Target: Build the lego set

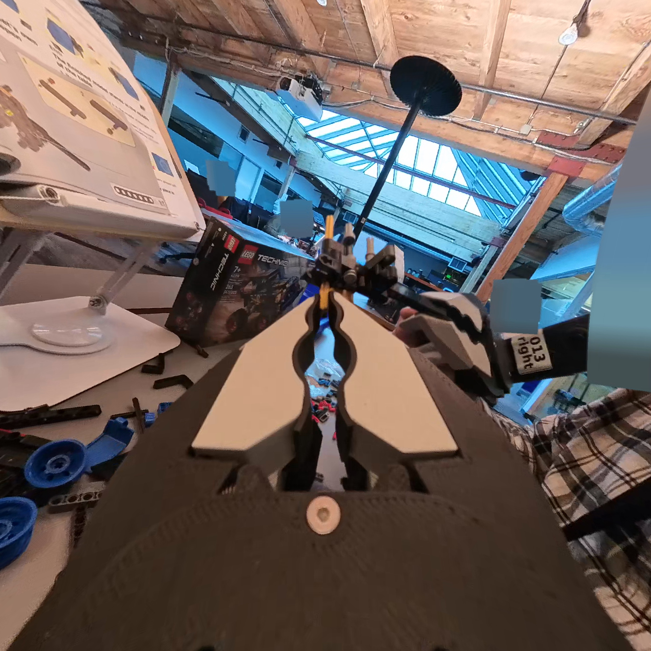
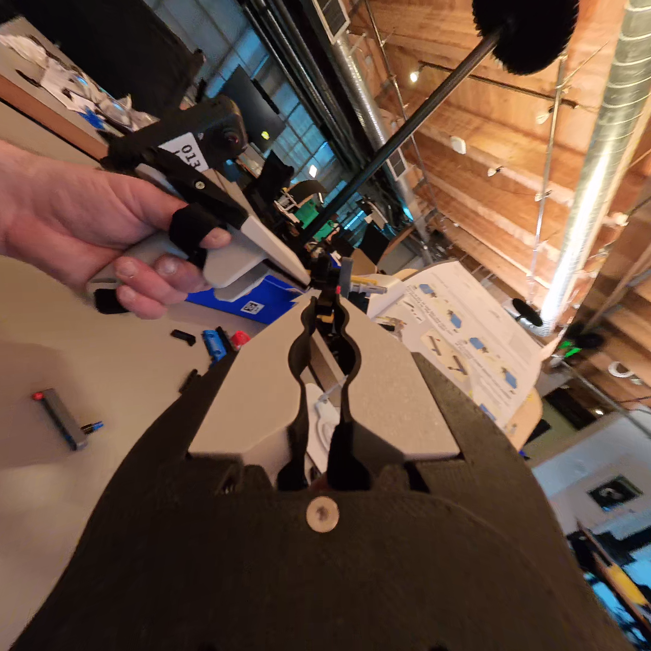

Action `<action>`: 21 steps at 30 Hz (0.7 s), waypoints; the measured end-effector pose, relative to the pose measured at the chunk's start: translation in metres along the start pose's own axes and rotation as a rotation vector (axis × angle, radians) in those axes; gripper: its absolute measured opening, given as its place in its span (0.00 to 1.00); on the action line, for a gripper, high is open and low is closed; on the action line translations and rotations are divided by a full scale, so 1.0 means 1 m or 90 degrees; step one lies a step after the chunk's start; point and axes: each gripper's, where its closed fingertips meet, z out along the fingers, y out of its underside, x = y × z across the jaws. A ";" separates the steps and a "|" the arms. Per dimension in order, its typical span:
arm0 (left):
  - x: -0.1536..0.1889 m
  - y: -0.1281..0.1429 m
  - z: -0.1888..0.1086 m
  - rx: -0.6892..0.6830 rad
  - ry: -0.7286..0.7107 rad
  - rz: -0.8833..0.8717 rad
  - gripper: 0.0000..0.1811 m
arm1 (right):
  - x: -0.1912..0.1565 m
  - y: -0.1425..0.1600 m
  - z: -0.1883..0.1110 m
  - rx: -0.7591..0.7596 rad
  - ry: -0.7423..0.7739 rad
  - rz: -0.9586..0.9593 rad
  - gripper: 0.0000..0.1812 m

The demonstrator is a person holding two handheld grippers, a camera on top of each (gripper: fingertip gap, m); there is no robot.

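Workshop with a wood-beam ceiling and skylights, and a pale counter [image 1: 218, 355] littered with loose parts: blue wheels [image 1: 56, 463] at 8 o'clock in the left wrist view, black beams [image 1: 49, 415] near them, a grey beam [image 2: 63, 417] at 9 o'clock in the right wrist view. Set box [image 1: 232, 285] sits upright behind, and the manual [image 1: 81, 105] is propped on a white stand [image 1: 70, 334] at 10 o'clock.

The build looks early to me. Only a small sub-assembly [image 1: 347, 262] exists, held up in the air dead centre, clear of the counter. It's a knot of black and grey connectors with a yellow axle [image 1: 329, 225] poking through and tan pins sticking up. Wheels, blue panels and most beams are still unused.

Left gripper [image 1: 326, 299] is nearly closed, pinching the yellow axle at the bottom. Right gripper [image 2: 326, 306] is clamped on the black end of the same assembly, coming in from 3 o'clock in the left wrist view.
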 end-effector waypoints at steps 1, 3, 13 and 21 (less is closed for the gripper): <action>0.000 0.003 0.001 -0.005 0.004 -0.001 0.01 | 0.001 -0.002 0.000 -0.003 0.008 -0.010 0.02; 0.002 0.007 0.002 -0.011 0.017 -0.008 0.01 | 0.000 -0.006 -0.001 -0.004 0.017 -0.033 0.02; -0.002 0.009 0.000 -0.018 0.018 0.009 0.00 | -0.003 -0.004 0.002 -0.016 0.026 -0.048 0.03; -0.006 0.013 -0.004 -0.028 0.007 0.007 0.00 | -0.005 0.000 0.006 -0.015 0.020 -0.010 0.04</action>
